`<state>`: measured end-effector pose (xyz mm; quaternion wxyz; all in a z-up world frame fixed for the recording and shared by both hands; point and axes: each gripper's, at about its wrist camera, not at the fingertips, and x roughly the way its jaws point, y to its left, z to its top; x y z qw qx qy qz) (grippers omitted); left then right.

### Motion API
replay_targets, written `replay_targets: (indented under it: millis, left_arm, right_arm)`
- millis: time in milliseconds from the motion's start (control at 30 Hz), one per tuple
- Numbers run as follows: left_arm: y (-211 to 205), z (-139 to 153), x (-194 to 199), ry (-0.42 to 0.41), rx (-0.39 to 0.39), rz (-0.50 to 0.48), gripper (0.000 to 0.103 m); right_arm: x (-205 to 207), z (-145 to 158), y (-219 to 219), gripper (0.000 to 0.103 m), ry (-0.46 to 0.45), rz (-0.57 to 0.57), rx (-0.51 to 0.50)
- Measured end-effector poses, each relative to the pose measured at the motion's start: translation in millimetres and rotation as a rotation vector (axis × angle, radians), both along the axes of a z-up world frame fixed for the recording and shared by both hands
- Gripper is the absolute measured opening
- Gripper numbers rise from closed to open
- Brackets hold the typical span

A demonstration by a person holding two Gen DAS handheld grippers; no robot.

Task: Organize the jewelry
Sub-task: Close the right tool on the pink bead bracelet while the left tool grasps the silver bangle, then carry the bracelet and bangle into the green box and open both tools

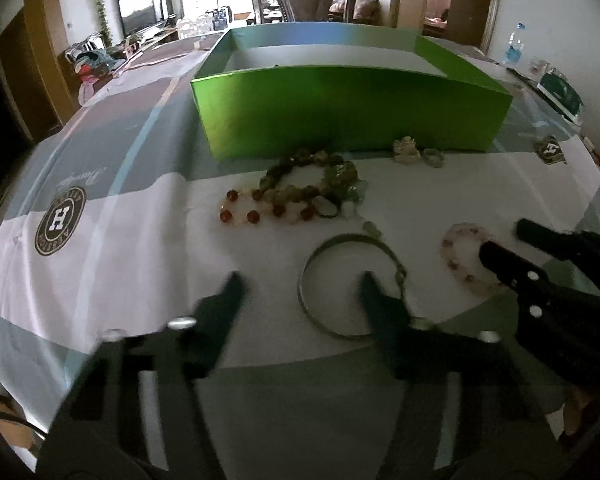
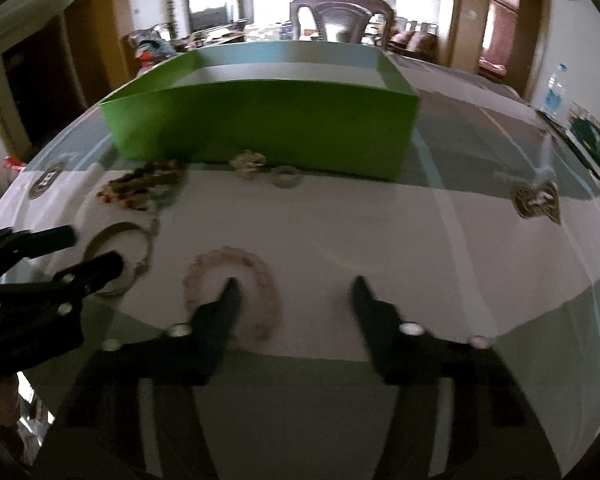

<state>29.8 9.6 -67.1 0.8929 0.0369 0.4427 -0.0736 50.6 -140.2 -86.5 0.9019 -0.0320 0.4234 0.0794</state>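
**Two bracelets under two grippers, box waiting**

While both sets of jaws stand apart with nothing clamped, the left gripper (image 1: 298, 280) straddles one side of the metal bangle (image 1: 350, 284), and the right gripper (image 2: 296, 284) has one finger inside the pale bead bracelet (image 2: 236, 288). Both lie at six o'clock from the green box (image 1: 340, 116). The bangle looks stiff, light and slippery: pinch across its rim. The beads probably flex, so take one strand.

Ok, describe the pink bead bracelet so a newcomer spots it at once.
Start at the green box; jewelry lies on the cloth in front of it. The pink bead bracelet lies nearest the camera, right of the metal bangle. It alone is pale pink beads, apart from the pile.
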Motion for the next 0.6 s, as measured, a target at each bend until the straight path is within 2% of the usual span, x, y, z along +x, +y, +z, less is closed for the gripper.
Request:
replay_targets:
  millis: [33,67,200,367,467,600]
  left_arm:
    - [0,1,1,0.003,-0.007,-0.008,0.022]
    - [2,2,3,0.014,-0.02,-0.011,0.007]
    - [14,6,6,0.047,-0.084,-0.016,0.005]
    - [21,26,0,-0.004,-0.092,-0.006,0.005]
    - [20,43,-3,-0.037,-0.092,-0.01,0.005]
    - [21,63,-3,-0.078,-0.086,-0.011,0.005]
  right_arm:
    - [2,1,2,0.019,0.003,0.016,0.004]
    - [5,2,3,0.014,0.011,0.029,0.013]
    - [14,5,3,0.008,0.024,0.043,0.048]
    - [17,20,-1,0.008,-0.012,0.042,0.074]
    - [21,39,-5,0.004,-0.056,0.044,0.087]
    - [8,60,-4,0.004,-0.123,0.048,0.091]
